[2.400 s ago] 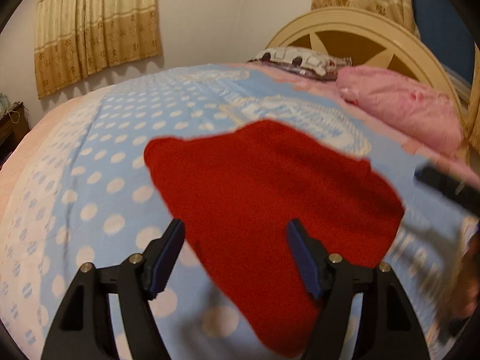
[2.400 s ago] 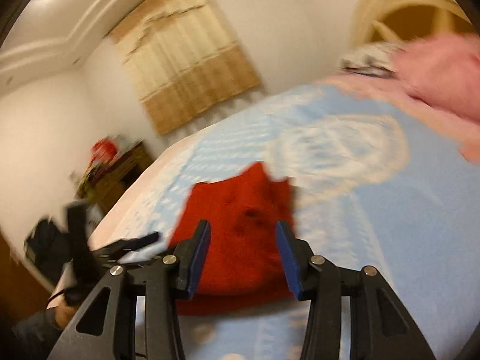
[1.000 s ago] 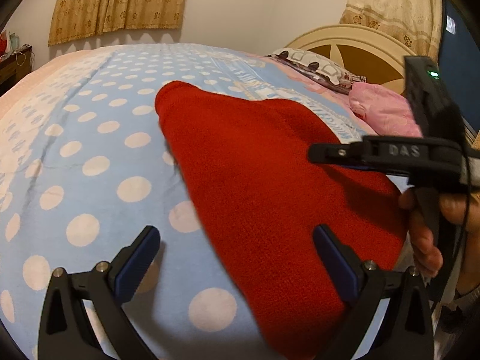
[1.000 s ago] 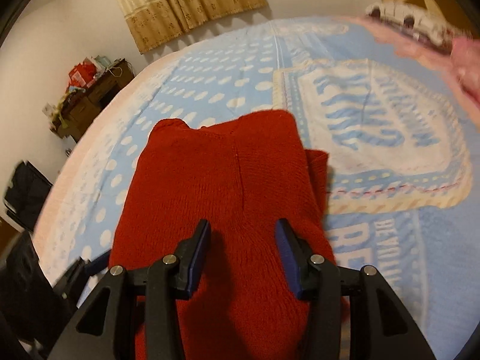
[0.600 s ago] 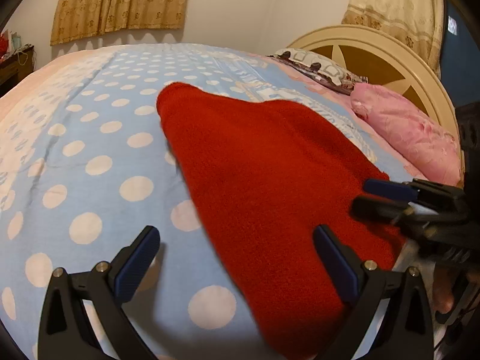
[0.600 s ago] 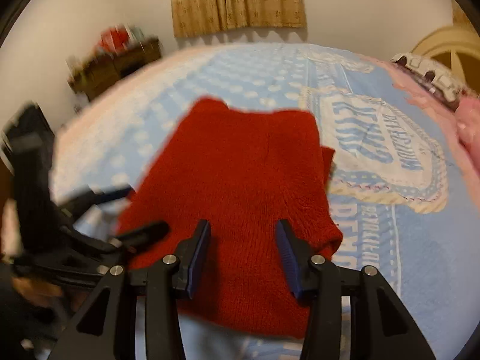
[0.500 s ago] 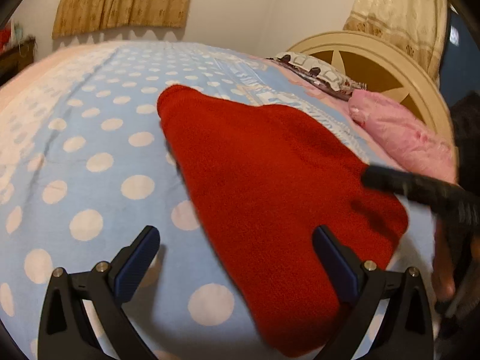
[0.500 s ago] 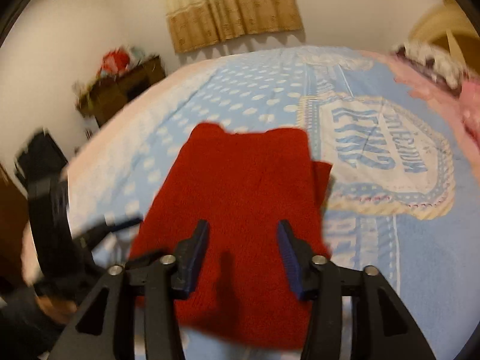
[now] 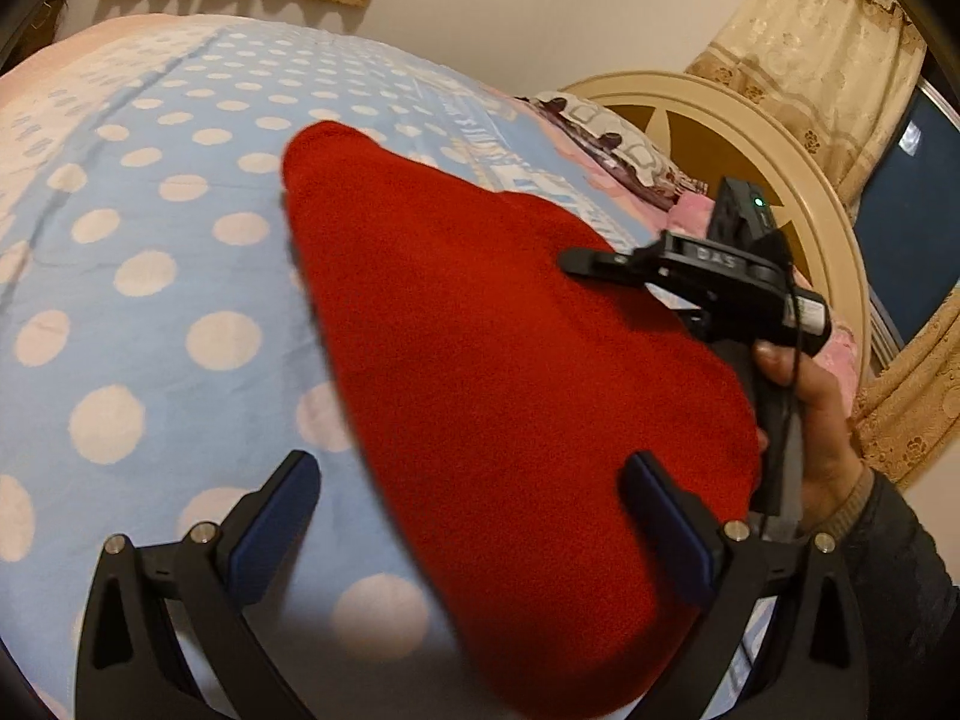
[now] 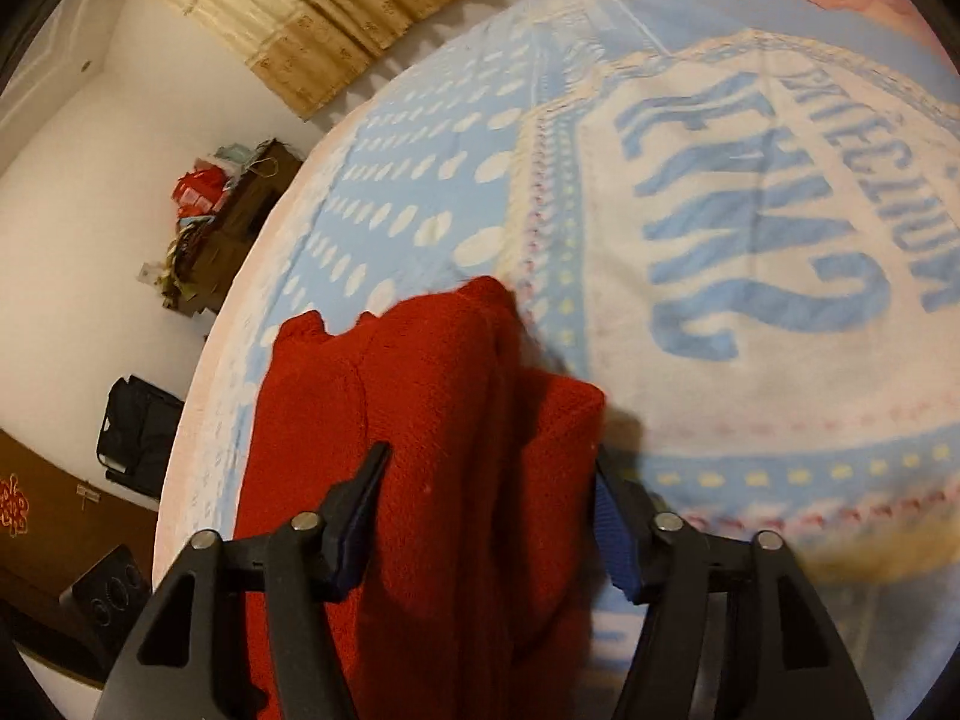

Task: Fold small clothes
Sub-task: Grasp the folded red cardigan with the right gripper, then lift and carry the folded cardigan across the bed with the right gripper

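So the red knit garment (image 9: 510, 372) is lying on the blue polka-dot bedspread (image 9: 156, 228), right in front of both tools. The left gripper (image 9: 474, 516) has its jaws spread wide and isn't grabbing anything; the near edge of the red fabric sits between and just ahead of its blue pads (image 9: 273, 516), with the left pad over bare bedspread and the right one over the knit.

Off to that gripper's right, a hand (image 9: 822, 420) in a dark sleeve is holding the other tool, whose fingers reach out over the far right side of the garment.

From the right gripper (image 10: 489, 516) view, a folded ridge of the red fabric runs straight between the fingers, and the jaws are closing around it. The pads don't look like they're pressing on the cloth yet, though it's a bit blurry. Just past its right finger is the big printed emblem (image 10: 756, 228) on the bedspread. Way off left of it there's a cluttered dark dresser (image 10: 234, 210) against the wall.
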`<state>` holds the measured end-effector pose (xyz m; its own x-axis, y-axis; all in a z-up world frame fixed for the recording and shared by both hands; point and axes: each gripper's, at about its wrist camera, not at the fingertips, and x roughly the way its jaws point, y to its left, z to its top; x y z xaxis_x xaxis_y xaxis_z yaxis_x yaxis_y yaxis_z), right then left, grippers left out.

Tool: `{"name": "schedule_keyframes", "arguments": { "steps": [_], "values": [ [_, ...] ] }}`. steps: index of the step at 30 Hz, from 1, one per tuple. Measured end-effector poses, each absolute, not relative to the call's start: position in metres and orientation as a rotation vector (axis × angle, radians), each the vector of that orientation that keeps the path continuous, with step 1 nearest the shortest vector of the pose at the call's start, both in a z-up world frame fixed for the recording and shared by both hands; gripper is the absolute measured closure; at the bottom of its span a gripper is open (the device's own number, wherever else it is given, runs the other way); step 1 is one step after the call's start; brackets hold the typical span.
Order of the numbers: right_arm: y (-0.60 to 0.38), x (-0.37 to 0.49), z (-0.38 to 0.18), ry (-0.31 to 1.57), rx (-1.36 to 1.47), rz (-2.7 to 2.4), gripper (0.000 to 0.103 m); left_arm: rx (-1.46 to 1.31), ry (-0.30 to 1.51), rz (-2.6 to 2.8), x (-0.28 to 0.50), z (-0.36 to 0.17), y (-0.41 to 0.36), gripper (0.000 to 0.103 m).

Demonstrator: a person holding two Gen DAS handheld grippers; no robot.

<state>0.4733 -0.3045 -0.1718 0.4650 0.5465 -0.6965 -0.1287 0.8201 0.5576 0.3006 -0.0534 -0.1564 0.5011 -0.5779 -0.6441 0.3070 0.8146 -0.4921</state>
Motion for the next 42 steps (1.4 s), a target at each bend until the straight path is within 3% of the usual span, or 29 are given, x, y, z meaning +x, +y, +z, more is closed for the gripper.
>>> {"name": "schedule_keyframes", "arguments": {
  "steps": [4,8,10,12,25,42],
  "values": [
    [-0.296,0.474,-0.171,1.018,0.442,0.450,0.074,-0.301,0.906,-0.558,0.304,-0.155,-0.066,0.021],
    [-0.287,0.462,-0.160,0.973,0.391,0.439,0.077,-0.270,0.888,-0.557,0.300,-0.149,-0.066,0.044],
    [-0.285,0.455,-0.153,0.942,0.396,0.445,0.078,-0.239,0.871,-0.563,0.296,-0.142,-0.066,0.063],
    [-0.281,0.446,-0.142,0.910,0.398,0.458,0.078,-0.194,0.868,-0.556,0.293,-0.134,-0.068,0.067],
    [-0.243,0.401,-0.102,0.821,0.405,0.534,0.078,-0.101,0.774,-0.509,0.245,-0.088,-0.033,0.069],
    [-0.113,0.357,-0.081,0.807,0.327,0.706,0.078,-0.081,0.749,-0.332,0.186,-0.063,0.041,0.069]
  ]
}}
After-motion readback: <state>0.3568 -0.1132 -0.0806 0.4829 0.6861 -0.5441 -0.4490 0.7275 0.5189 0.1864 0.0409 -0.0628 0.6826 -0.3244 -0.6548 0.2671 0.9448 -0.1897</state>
